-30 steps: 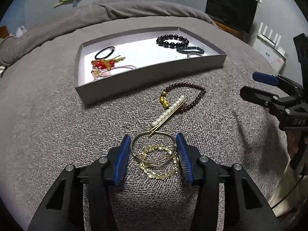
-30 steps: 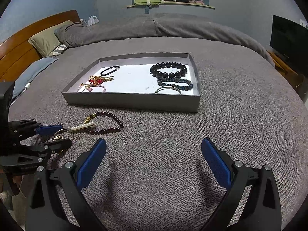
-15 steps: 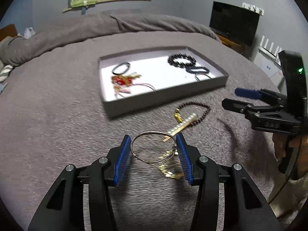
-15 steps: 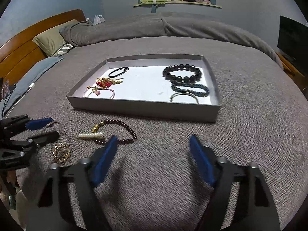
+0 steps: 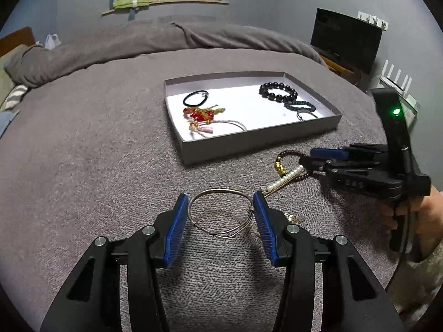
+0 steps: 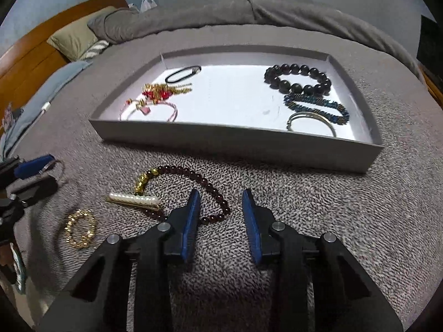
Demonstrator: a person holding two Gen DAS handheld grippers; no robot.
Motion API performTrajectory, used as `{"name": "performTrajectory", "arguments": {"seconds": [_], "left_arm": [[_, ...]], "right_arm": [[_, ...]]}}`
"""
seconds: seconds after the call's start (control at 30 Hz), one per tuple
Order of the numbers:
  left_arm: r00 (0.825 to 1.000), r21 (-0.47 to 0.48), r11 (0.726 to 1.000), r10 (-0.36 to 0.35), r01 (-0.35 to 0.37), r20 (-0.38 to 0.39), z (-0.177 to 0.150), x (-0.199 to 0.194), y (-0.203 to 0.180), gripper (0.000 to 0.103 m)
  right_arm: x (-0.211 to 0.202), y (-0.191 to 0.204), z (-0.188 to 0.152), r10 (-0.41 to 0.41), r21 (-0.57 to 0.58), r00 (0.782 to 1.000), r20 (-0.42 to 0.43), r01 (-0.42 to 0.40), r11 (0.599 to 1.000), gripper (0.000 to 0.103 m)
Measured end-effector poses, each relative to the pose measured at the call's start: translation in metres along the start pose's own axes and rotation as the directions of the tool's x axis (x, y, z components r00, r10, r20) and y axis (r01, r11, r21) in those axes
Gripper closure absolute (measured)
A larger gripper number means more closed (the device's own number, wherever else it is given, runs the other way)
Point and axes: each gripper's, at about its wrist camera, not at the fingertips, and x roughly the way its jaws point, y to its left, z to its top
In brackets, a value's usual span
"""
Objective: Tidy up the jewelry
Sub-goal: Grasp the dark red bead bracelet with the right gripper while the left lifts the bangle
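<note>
My left gripper (image 5: 221, 203) is shut on a silver wire bangle (image 5: 221, 213) and holds it above the grey bedspread. It also shows at the left edge of the right wrist view (image 6: 36, 174). My right gripper (image 6: 221, 199) is open and empty, low over the dark red bead bracelet (image 6: 193, 177); it shows in the left wrist view (image 5: 321, 157). A pearl hair clip (image 6: 134, 199) lies across that bracelet. A gold chain bracelet (image 6: 80, 228) lies to the left. The grey tray (image 6: 235, 141) holds several pieces.
In the tray lie a black bead bracelet (image 6: 297, 78), a blue bracelet (image 6: 315, 105), a silver bangle (image 6: 311, 120), a black hair tie (image 6: 182, 73), a red and gold ornament (image 6: 157, 92) and a pink bangle (image 6: 149, 110). Pillows (image 6: 74, 38) and a wooden headboard stand far left.
My left gripper has lifted the silver bangle off the gold chain bracelet, which stays on the bed. My right gripper has moved forward over the red bead bracelet and its jaws have narrowed.
</note>
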Motion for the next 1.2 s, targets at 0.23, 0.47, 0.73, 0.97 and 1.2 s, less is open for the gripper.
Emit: {"name": "performTrajectory", "arguments": {"seconds": [0.23,0.47,0.73,0.97,1.2], "left_arm": [[1.000,-0.004,1.000,-0.005,0.005,0.015,0.000,-0.006,0.002,0.053],[0.999,-0.011,1.000,0.001,0.000,0.039,0.001,-0.016,0.003,0.053],[0.998,-0.005,1.000,0.002,-0.002,0.062,0.004,-0.026,0.001,0.053],[0.996,0.014,1.000,-0.002,0.001,0.086,0.009,-0.034,-0.005,0.053],[0.996,0.034,0.999,-0.012,0.009,0.085,0.018,-0.032,-0.008,0.053]], "right_arm": [[0.002,0.001,0.005,0.021,-0.034,1.000,-0.012,-0.021,0.999,0.097],[-0.021,-0.006,0.001,0.042,0.013,0.998,0.052,-0.043,0.999,0.097],[-0.059,-0.021,0.005,0.025,0.043,0.991,0.134,-0.031,0.999,0.097],[-0.095,-0.033,0.011,0.005,0.062,0.976,0.217,-0.019,0.998,0.097],[-0.110,-0.040,0.017,0.000,0.065,0.968,0.250,-0.017,0.998,0.097]]}}
